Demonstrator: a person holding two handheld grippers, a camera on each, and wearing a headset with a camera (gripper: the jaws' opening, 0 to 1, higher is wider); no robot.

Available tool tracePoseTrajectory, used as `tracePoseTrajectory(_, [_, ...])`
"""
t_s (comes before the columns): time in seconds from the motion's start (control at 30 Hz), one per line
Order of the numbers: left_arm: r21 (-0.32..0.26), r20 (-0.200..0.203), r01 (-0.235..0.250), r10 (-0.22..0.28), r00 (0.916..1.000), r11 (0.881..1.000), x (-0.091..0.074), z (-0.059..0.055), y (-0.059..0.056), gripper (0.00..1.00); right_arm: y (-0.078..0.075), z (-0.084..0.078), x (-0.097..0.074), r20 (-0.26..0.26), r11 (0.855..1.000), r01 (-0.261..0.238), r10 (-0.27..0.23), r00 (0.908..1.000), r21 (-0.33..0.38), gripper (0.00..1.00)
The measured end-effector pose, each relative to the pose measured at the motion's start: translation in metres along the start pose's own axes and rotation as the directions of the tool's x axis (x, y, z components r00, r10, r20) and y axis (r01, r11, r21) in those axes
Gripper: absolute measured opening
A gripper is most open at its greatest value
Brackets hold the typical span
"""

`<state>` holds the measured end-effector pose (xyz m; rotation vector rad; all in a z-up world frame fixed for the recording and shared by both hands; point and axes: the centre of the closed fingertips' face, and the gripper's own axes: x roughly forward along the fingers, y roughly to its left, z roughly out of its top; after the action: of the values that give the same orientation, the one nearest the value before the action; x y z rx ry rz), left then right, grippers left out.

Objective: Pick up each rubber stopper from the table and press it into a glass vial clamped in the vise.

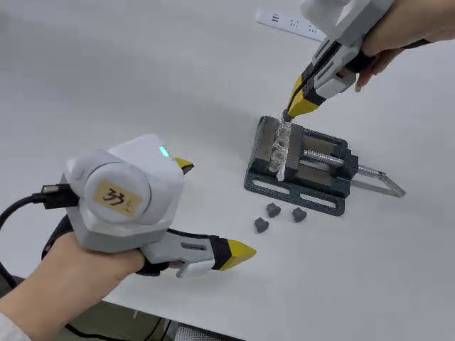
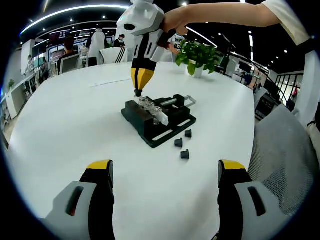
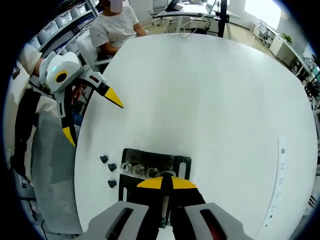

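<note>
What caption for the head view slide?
Right gripper, shut, tip at a vial clamped in the vise; three stoppers lie beside.

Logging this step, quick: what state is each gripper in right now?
Left gripper: open, holding nothing.
Right gripper: closed on what looks like a rubber stopper, at a glass vial in the vise.

The two tools match: the left hand-held gripper (image 1: 215, 207) and the right hand-held gripper (image 1: 293, 111) have grey-white shells and black-banded yellow jaw tips. The left one carries a round yellow sticker (image 1: 116, 198) scrawled "33", a small green light (image 1: 164, 151) and a black cable (image 1: 21, 203) — and the person wears a white short sleeve (image 2: 285, 20).
</note>
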<state>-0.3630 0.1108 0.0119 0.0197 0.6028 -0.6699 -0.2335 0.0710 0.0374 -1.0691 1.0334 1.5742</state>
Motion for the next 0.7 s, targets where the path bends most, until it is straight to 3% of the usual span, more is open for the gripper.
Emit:
tracePoseTrajectory(0.27, [-0.001, -0.005, 0.007, -0.007, 1.0000, 1.000, 0.003, 0.001, -0.002, 0.85, 0.004, -0.001, 0.000, -0.053, 0.998, 0.013, -0.016, 0.9984, -0.066, 0.00])
tracePoseTrajectory(0.7, [-0.006, -0.005, 0.014, -0.014, 0.9999, 1.000, 0.009, 0.004, 0.001, 0.84, -0.017, -0.005, 0.005, -0.058, 0.996, 0.017, -0.021, 0.9981, -0.082, 0.00])
